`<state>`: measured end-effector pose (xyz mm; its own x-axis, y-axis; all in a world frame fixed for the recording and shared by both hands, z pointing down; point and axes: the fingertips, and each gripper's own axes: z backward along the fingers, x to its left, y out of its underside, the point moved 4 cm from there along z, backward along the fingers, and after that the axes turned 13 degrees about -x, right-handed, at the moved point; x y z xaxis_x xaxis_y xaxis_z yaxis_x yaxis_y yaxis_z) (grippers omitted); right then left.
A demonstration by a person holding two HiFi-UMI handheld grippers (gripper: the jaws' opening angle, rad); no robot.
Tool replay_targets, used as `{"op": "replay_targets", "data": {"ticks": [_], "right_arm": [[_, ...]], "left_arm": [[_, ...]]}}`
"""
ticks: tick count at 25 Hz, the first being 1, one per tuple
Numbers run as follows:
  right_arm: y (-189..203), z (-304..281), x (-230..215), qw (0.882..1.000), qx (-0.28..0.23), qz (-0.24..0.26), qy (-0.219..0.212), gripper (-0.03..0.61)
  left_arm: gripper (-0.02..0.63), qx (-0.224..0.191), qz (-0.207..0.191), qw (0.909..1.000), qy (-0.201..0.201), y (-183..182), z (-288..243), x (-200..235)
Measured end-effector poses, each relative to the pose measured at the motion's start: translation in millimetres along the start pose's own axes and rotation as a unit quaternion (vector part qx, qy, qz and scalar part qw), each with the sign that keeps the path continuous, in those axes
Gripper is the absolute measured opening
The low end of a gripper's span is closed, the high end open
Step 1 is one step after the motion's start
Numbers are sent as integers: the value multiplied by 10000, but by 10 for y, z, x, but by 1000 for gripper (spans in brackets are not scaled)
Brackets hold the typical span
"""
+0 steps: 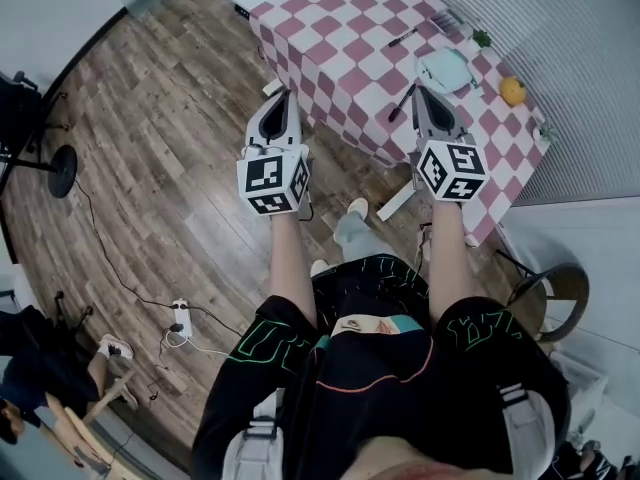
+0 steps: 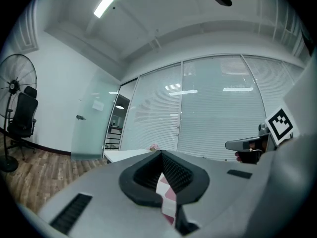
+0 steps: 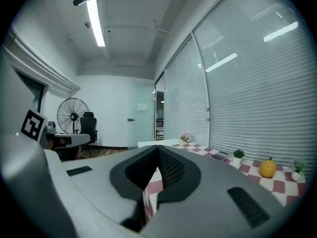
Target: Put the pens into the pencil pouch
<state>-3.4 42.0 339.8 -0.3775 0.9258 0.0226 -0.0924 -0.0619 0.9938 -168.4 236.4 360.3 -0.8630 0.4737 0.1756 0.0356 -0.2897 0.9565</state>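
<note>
A table with a pink-and-white checkered cloth (image 1: 340,28) stands ahead of me. On it lie a pale teal pencil pouch (image 1: 445,69) and two black pens, one (image 1: 403,37) beyond the pouch and one (image 1: 402,103) near the front edge. My left gripper (image 1: 288,96) is shut and empty, over the floor short of the table's near corner. My right gripper (image 1: 422,92) is also shut and empty, its tip over the front edge beside the near pen. In the gripper views the left gripper (image 2: 161,155) and the right gripper (image 3: 157,150) have their jaws together with nothing between.
An orange (image 1: 513,91) (image 3: 267,168), two small potted plants (image 1: 482,38) (image 1: 545,133) and a dark calculator-like item (image 1: 447,20) share the table. A fan (image 3: 73,115) and office chair stand to the left. A power strip (image 1: 181,318) with cables lies on the wooden floor.
</note>
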Motion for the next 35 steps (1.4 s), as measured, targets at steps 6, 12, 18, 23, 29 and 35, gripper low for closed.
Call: {"op": "replay_targets", "data": {"ticks": [6,12,18,23,29,35], "right_arm": [[161,-327,-608,9994,77,-181,275,0],[440,-602,-1230,9961,128,-536,682,0],[568,-699,-1760,9938,50,-647,907,0],[565,-616,-2358,9838,-93,-985,1494,0],[574,-390,-2776,9753,-164,-1069,1926,0],[584,-163,-3060,9701,-191,-1085,2164,0]], "left_arm": [[-2,236,-77,9994,242,264,-690,-242],[-2,796,-260,9942,670,685,-1309,-546],[-2,1034,-412,9892,956,902,-1848,-857],[-2,1019,-451,9815,1554,924,-2262,-1372],[14,1236,-544,9643,2280,1053,-2619,-1961],[175,1568,-489,9425,2909,1259,-2770,-2498]]}}
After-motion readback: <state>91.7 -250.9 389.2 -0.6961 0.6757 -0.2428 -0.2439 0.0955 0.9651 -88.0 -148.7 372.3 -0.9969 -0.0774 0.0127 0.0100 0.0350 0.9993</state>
